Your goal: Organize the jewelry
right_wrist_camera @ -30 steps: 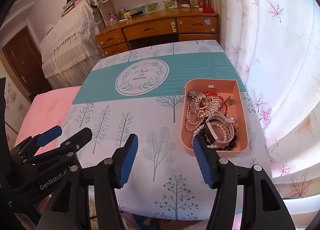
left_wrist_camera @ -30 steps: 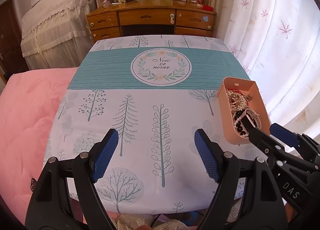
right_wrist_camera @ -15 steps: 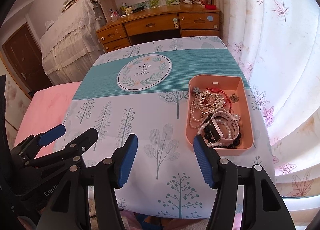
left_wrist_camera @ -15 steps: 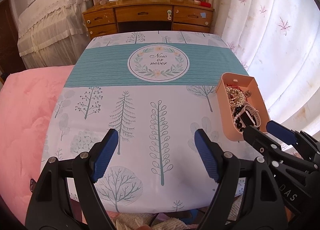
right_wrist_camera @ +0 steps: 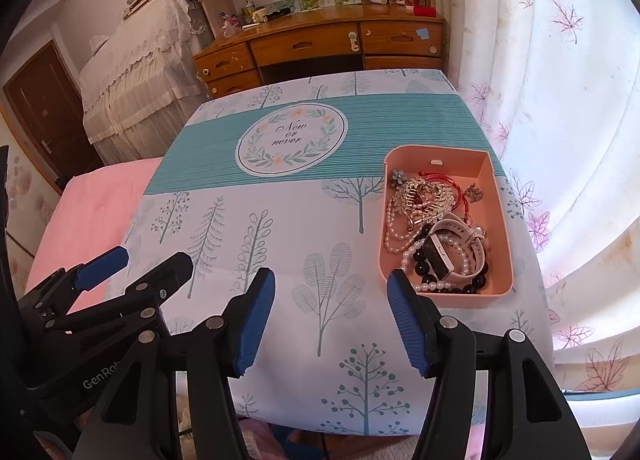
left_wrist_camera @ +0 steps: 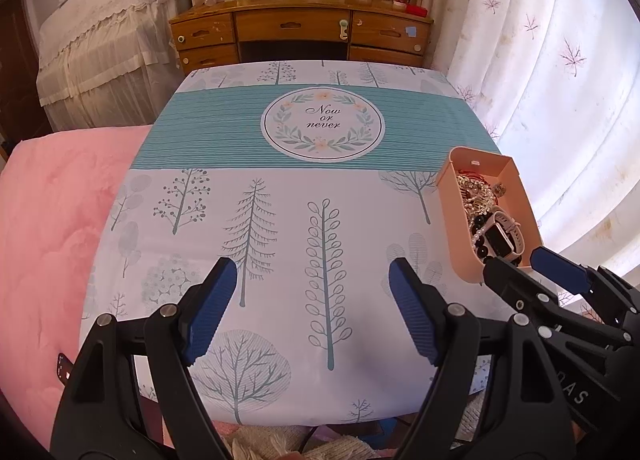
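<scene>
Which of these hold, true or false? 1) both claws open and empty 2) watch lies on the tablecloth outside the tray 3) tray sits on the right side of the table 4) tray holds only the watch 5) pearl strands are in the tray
1) Both claws open and empty. True: the left claw and right claw stand wide apart with nothing between them.
2) Watch lies outside the tray. False: the watch lies inside the pink tray.
3) Tray on the table's right side. True, near the curtain.
4) Tray holds only the watch. False: a silver hair comb, black beads and a red cord share it.
5) Pearls in the tray. True: pearls lie beside the watch.
</scene>
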Demonstrator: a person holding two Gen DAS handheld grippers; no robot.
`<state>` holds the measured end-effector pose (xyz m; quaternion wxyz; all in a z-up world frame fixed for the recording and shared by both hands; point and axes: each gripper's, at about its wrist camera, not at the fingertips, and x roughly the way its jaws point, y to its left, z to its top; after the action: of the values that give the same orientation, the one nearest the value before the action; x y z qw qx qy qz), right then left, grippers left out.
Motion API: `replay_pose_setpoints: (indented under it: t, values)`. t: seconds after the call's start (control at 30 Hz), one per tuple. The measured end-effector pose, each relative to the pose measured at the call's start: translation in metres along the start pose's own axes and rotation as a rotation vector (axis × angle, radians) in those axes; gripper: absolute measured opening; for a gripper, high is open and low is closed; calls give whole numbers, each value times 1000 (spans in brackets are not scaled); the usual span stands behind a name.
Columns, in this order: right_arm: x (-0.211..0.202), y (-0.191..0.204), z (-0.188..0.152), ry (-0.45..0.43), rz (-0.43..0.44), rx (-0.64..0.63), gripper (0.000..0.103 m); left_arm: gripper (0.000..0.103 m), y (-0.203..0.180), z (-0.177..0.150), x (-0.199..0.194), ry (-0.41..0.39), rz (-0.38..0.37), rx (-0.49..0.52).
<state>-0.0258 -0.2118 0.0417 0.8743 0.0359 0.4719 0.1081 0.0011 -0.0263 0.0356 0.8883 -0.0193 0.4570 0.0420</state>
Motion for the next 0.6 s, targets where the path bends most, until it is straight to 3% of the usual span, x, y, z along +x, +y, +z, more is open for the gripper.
replay_pose_setpoints:
  t: [0.6]
  values:
    - [23, 25, 3, 50, -34, -32, 59, 77, 29, -3, 13, 19, -5, -29]
